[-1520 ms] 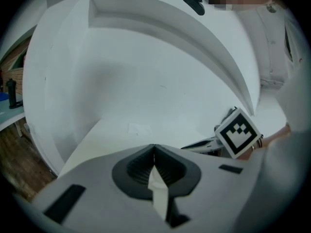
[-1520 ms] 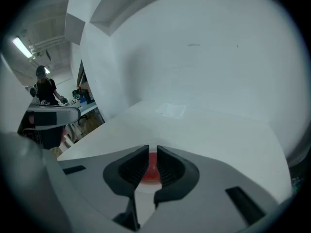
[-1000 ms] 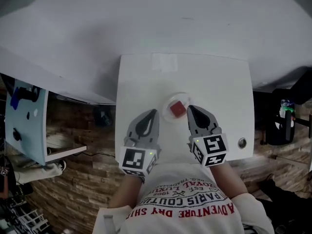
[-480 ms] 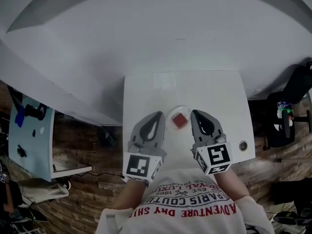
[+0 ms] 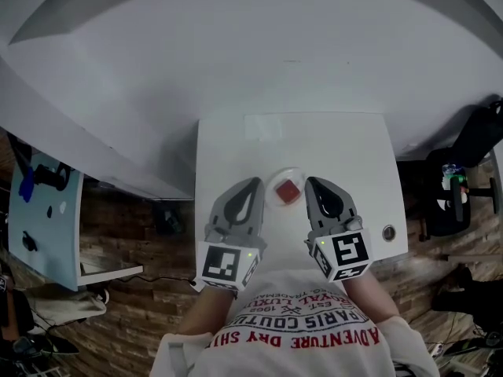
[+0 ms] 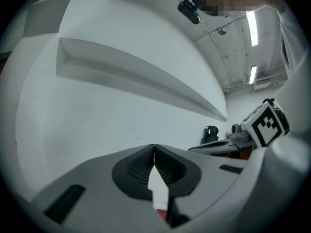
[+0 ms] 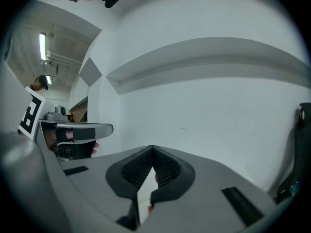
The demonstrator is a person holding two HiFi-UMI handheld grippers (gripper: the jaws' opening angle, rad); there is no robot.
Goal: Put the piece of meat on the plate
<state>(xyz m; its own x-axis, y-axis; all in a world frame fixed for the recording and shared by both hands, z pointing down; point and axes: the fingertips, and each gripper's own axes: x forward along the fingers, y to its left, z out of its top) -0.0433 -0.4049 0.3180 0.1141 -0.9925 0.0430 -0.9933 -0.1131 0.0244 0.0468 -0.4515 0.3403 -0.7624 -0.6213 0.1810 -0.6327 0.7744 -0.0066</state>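
The red piece of meat (image 5: 289,192) lies on a small pale plate (image 5: 273,198) in the middle of the white table (image 5: 354,155). My left gripper (image 5: 253,182) hovers just left of the plate, shut, with nothing between its jaws (image 6: 154,147). My right gripper (image 5: 311,181) hovers just right of the plate, also shut and empty (image 7: 152,149). Both point away from me, roughly level, towards the white wall. A sliver of red shows under the jaws in each gripper view.
A small round metal fitting (image 5: 388,232) sits near the table's right front corner. A black chair (image 5: 460,195) stands right of the table and a light blue board (image 5: 43,210) to the left. A white wall with a ledge rises behind.
Both grippers have lifted a little beside the plate during the first half second, then held still. The meat stays on the plate.
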